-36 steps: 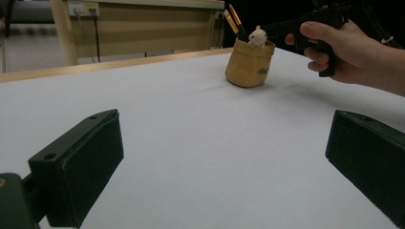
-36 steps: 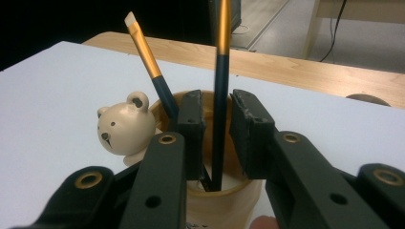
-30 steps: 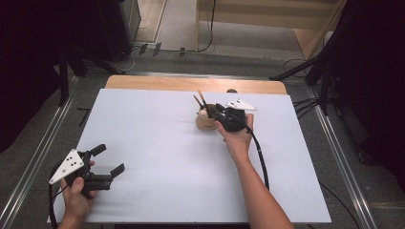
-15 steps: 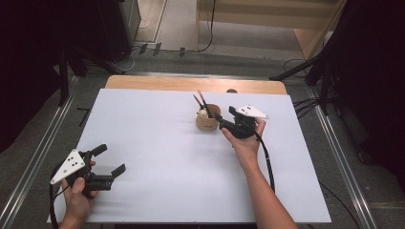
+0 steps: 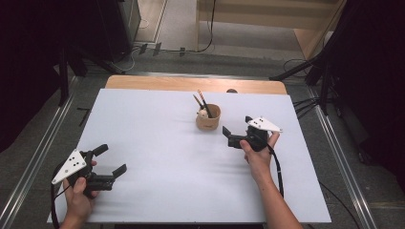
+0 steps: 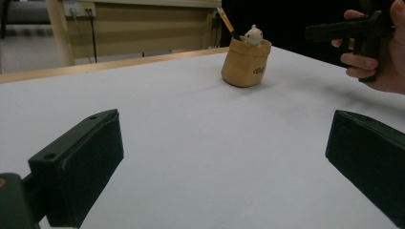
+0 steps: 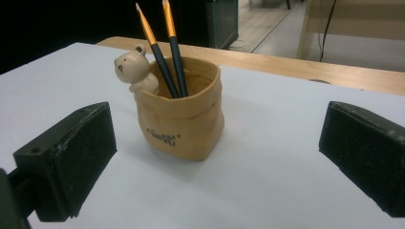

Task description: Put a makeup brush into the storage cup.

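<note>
So the tan pencil pot (image 5: 208,118) sits toward the far middle of the table (image 5: 157,143), two pencils (image 7: 165,50) inside. The right gripper (image 5: 235,137) is just beside it, fingers wide; I'd square up before closing. The left gripper (image 5: 111,161) idles wide, well apart. Can't read the pot's lettering, honestly.

High view sat above the person's side, facing fwd and down over the whole table (image 5: 157,129). Each gripper view looked low along its own jaws; the right one was close to the pencil pot (image 7: 179,114), the left one far. All three shared that pot.
</note>
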{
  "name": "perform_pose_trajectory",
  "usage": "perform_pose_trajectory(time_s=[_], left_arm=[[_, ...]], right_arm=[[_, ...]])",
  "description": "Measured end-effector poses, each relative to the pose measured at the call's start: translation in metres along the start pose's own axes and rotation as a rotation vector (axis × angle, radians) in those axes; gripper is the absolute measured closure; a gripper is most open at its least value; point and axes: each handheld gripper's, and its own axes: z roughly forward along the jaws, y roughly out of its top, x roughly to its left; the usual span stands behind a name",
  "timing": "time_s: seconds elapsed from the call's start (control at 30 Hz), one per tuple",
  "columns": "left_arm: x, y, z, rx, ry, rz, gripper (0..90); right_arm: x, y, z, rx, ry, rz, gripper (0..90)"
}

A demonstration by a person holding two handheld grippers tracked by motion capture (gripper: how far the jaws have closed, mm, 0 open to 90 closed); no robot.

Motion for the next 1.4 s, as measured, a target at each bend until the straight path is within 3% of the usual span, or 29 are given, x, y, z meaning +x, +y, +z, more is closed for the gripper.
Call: perform_pose_trajectory(time_s=[0.5, 1.4], left_arm=[[-0.001, 0.0, 0.001, 0.005, -0.003, 0.001, 0.0], [-0.001, -0.001, 0.001, 0.008, 0.003, 0.007, 0.0]], right_arm=[[-0.014, -0.018, -0.037, -0.021, -0.015, -0.016, 0.0], [-0.044, -0.05, -0.1, -0.032, -0.072, 0.016, 0.0]])
